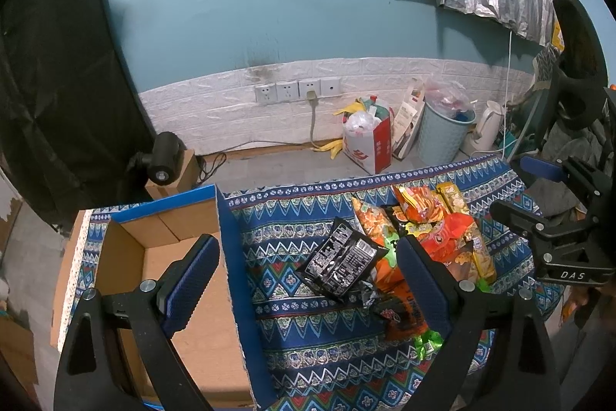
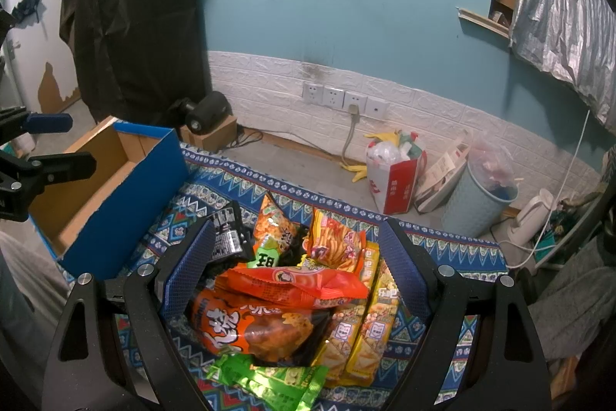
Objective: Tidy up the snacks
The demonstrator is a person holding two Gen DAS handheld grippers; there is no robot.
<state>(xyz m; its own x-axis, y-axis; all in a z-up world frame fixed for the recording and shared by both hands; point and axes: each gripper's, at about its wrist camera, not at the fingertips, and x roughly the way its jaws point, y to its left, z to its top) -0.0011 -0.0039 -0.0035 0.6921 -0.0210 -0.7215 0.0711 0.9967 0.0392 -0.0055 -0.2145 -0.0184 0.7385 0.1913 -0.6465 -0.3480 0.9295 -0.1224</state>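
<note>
A pile of snack packets lies on the patterned cloth: a black packet (image 1: 340, 262), orange packets (image 2: 296, 286), yellow packets (image 2: 369, 330) and a green packet (image 2: 269, 382). An open blue cardboard box (image 1: 231, 257) stands at the left, empty inside; it also shows in the right wrist view (image 2: 127, 210). My left gripper (image 1: 308, 280) is open and empty, straddling the box's right wall and the black packet. My right gripper (image 2: 298, 276) is open above the pile, holding nothing; it also shows at the right of the left wrist view (image 1: 539, 195).
The blue patterned cloth (image 1: 308, 341) covers the table. Beyond its far edge are the floor, a red-and-white bag (image 1: 369, 145), a pale blue bin (image 1: 442, 137), a white kettle (image 1: 487, 126) and wall sockets (image 1: 296, 89). A black draped object (image 2: 134, 18) stands left.
</note>
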